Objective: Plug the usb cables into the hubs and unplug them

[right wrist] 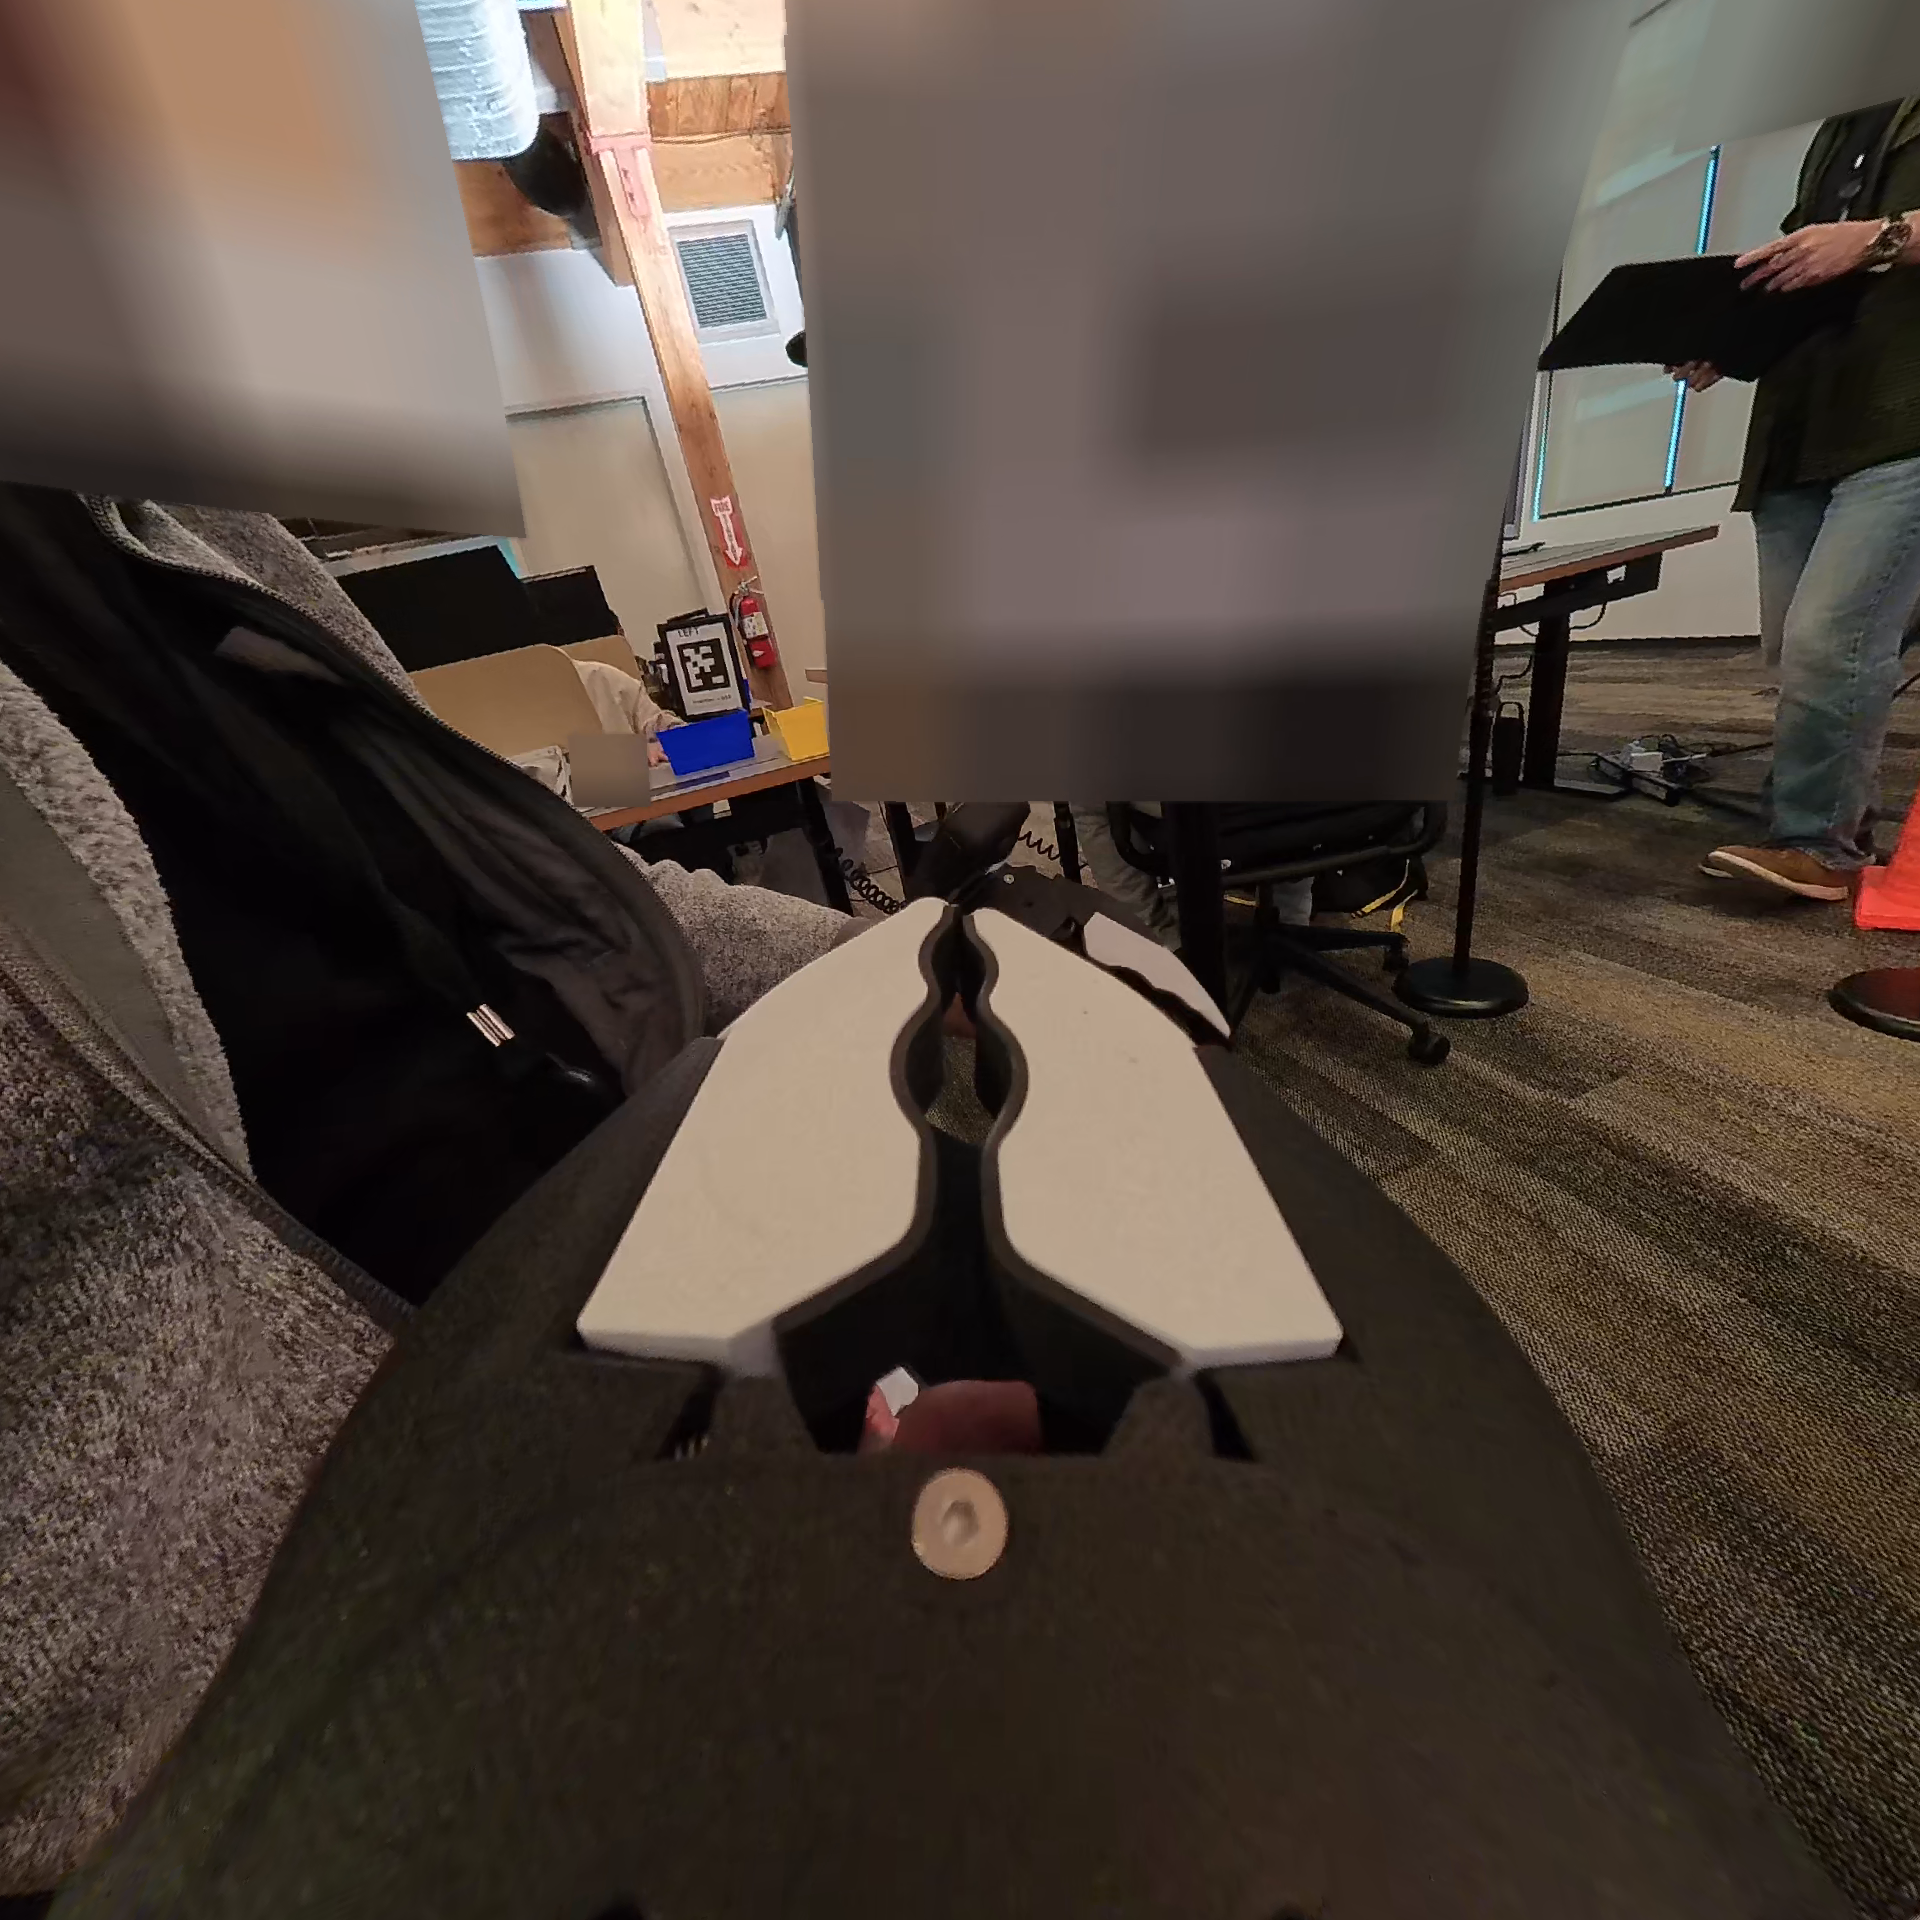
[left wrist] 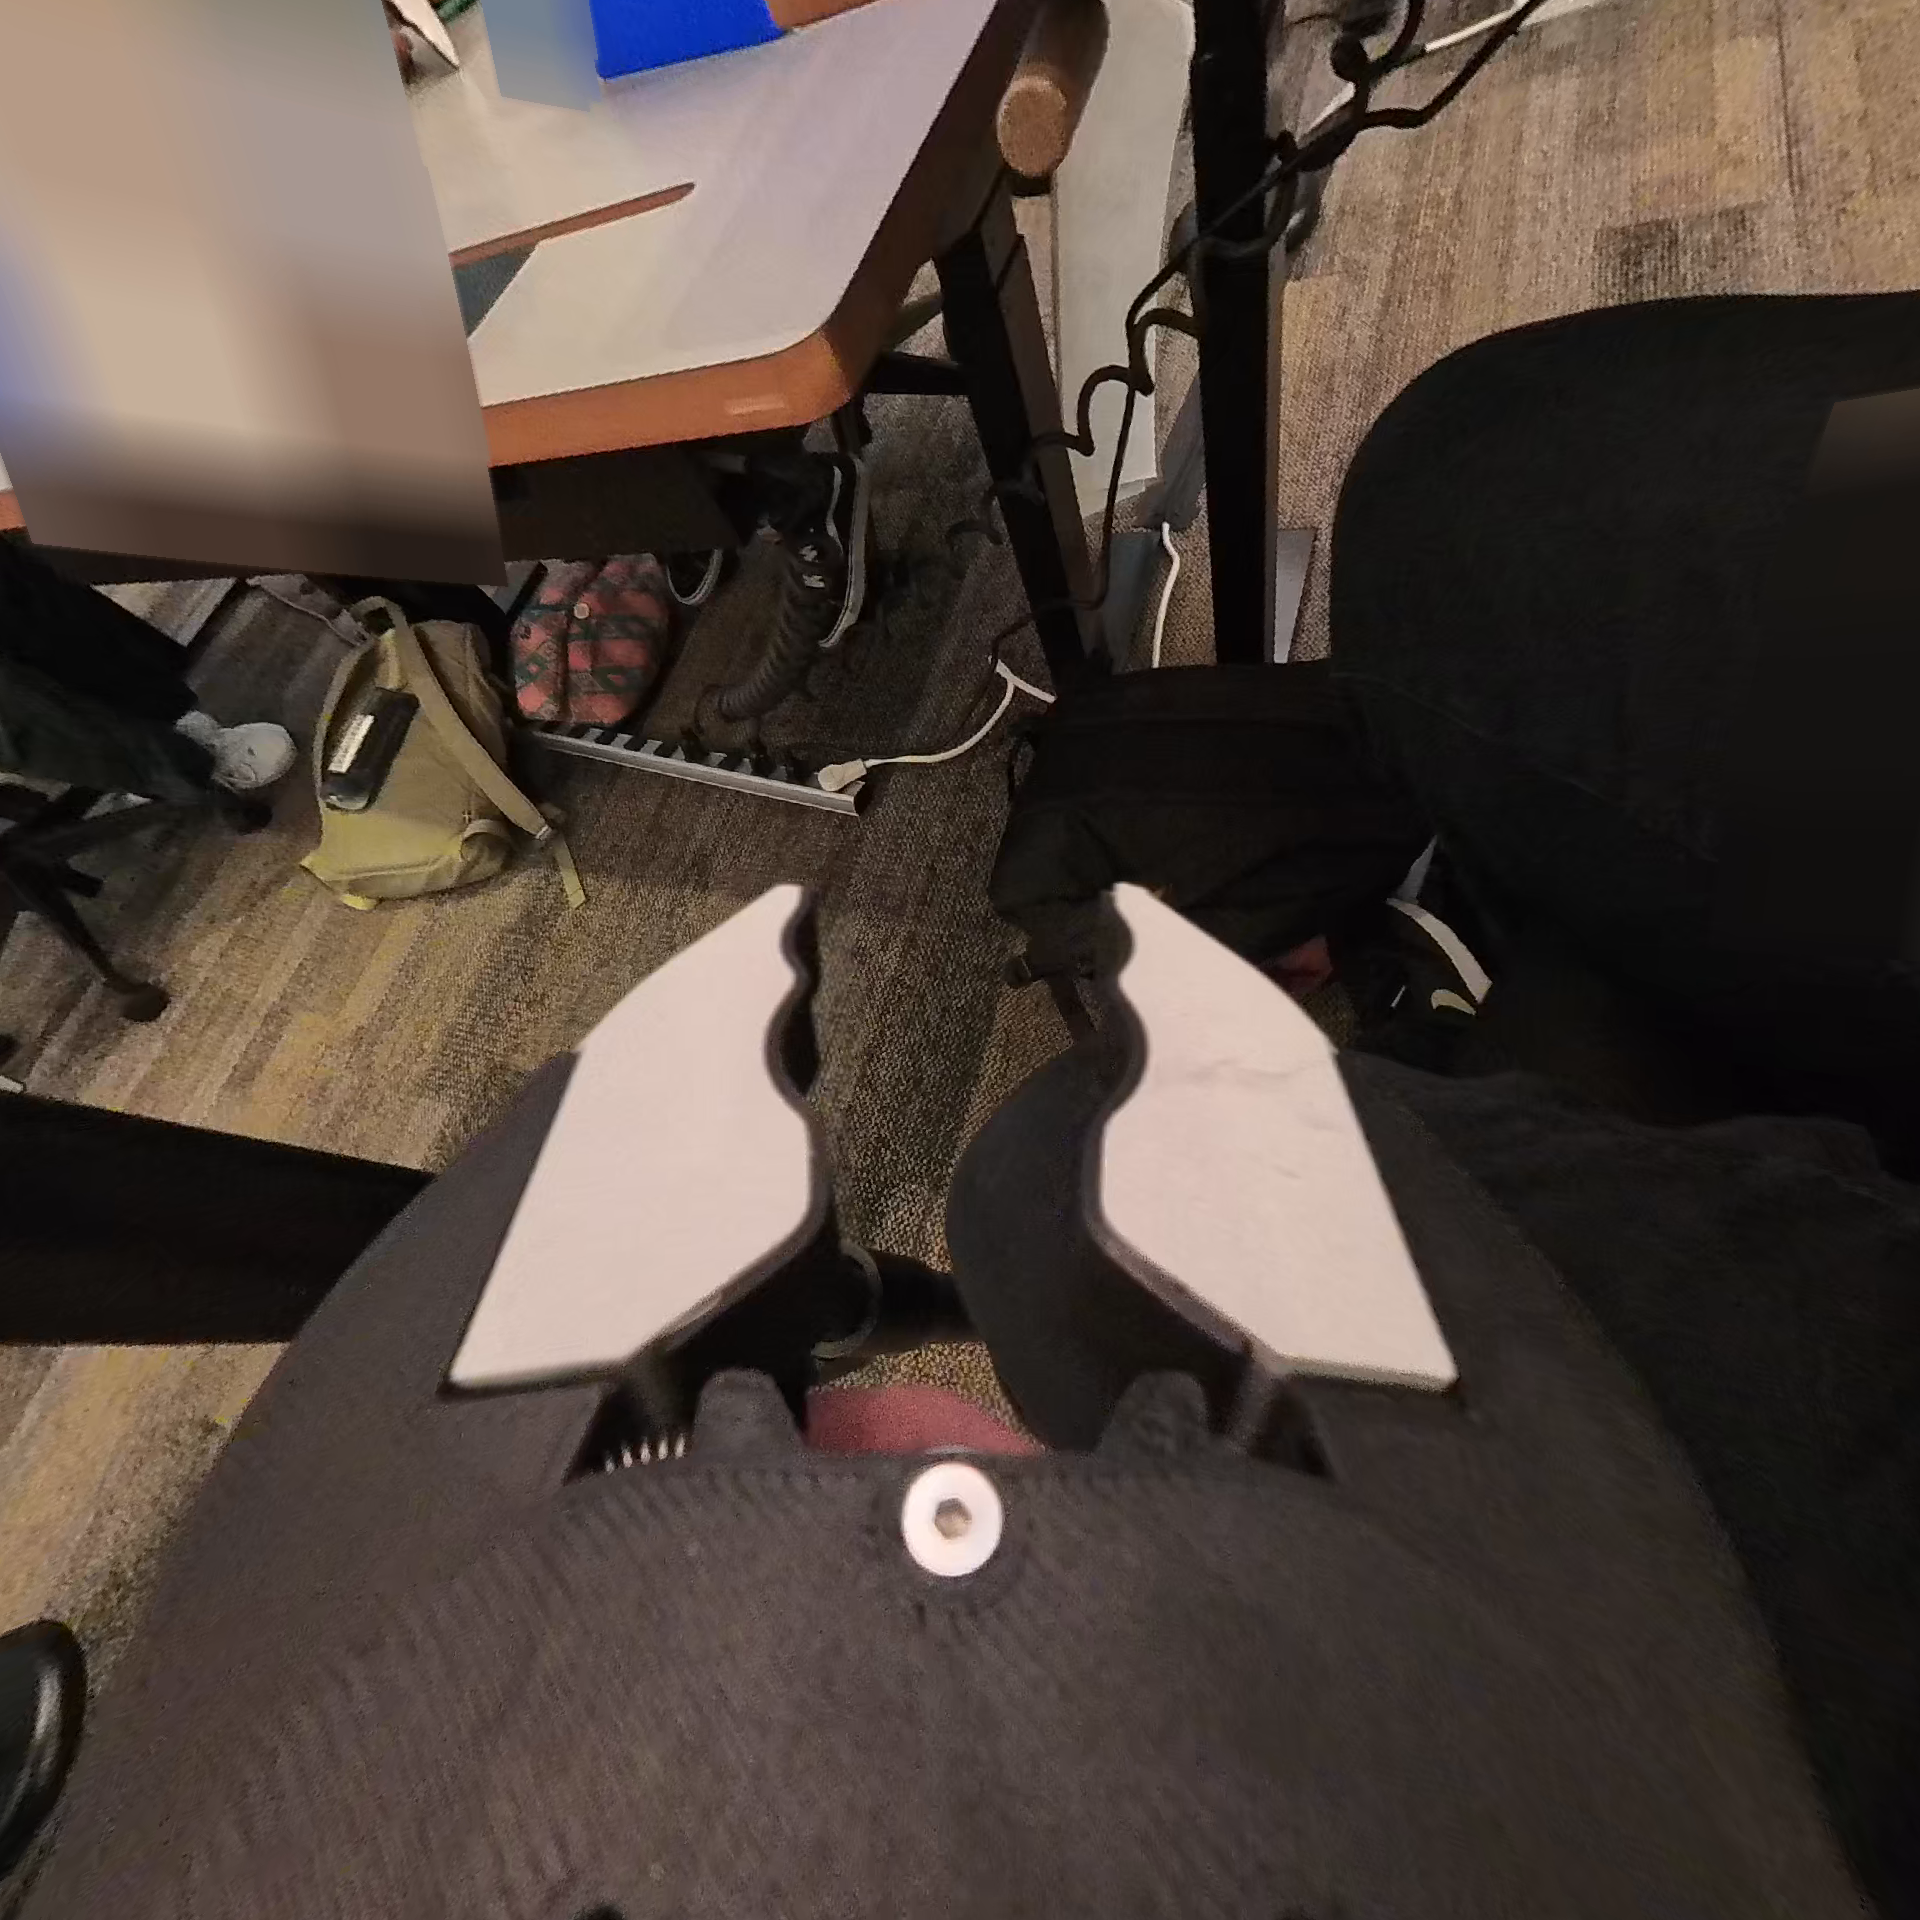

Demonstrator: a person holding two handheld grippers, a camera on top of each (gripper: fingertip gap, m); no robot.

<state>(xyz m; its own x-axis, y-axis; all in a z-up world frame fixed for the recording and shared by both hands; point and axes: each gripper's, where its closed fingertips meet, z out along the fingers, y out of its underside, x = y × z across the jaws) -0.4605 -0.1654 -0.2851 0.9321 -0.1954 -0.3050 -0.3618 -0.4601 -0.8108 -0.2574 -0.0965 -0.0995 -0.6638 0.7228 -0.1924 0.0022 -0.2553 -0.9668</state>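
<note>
Hubs and usb cables are nowhere in either view, so find them first. Left gripper [left wrist: 961, 904] hangs with its white fingers spread and empty above the patterned brown carpet [left wrist: 416, 997]; right gripper [right wrist: 961, 920] is pinched together on nothing.

The olive backpack [left wrist: 416, 758] lies partly under the table [left wrist: 790, 312]; its top is hidden.
</note>
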